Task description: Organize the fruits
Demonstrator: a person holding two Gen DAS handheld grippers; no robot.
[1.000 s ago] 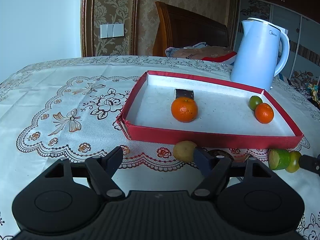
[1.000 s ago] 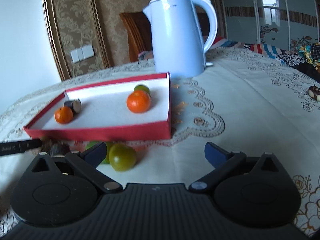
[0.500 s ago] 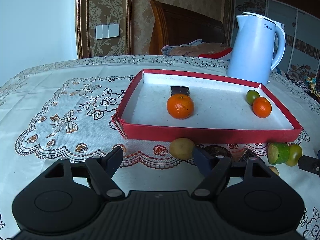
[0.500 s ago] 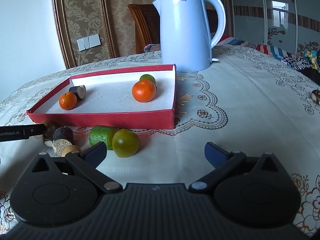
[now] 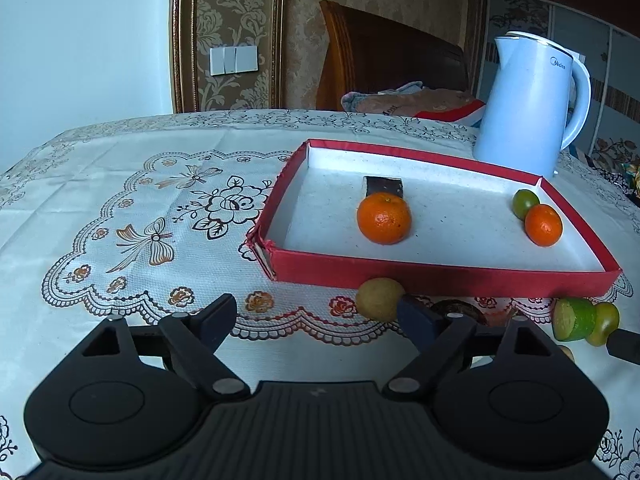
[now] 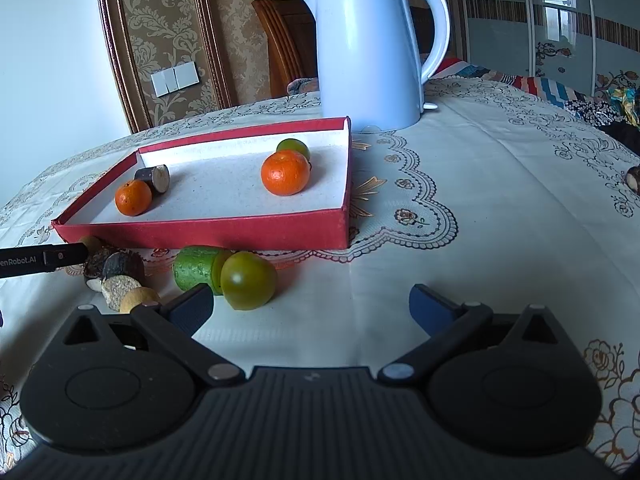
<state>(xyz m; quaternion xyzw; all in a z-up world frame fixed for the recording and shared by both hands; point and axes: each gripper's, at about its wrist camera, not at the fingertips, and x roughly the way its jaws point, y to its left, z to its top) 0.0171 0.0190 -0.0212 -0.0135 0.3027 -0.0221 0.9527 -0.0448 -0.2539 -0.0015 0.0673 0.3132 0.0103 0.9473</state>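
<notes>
- The shallow red cardboard tray with a white floor (image 5: 440, 278) sits on the embroidered cream tablecloth (image 5: 120, 200); seen from the left wrist, its long axis runs left to right across the view, the near wall facing the camera.
- Inside it, a large orange mandarin (image 5: 384, 218) lies near the middle, touching a dark brown cylinder piece (image 5: 383, 186) behind it; a smaller orange mandarin (image 5: 543, 225) and a small green citrus (image 5: 525, 203) touch each other in the right corner.
- Outside, along the near wall, lie a yellowish round fruit (image 5: 378, 299), a cut green cucumber piece (image 6: 196, 267) lying on its side — cut end against a round olive-green fruit (image 6: 248, 280).
- The left gripper (image 5: 316, 320) is spread wide, empty; one finger is just beside the yellowish fruit.
- The right gripper (image 6: 310, 306) is spread too, holding nothing; its left finger is near the cucumber piece.
- A pale blue electric kettle (image 6: 370, 52) stands upright behind the tray.
</notes>
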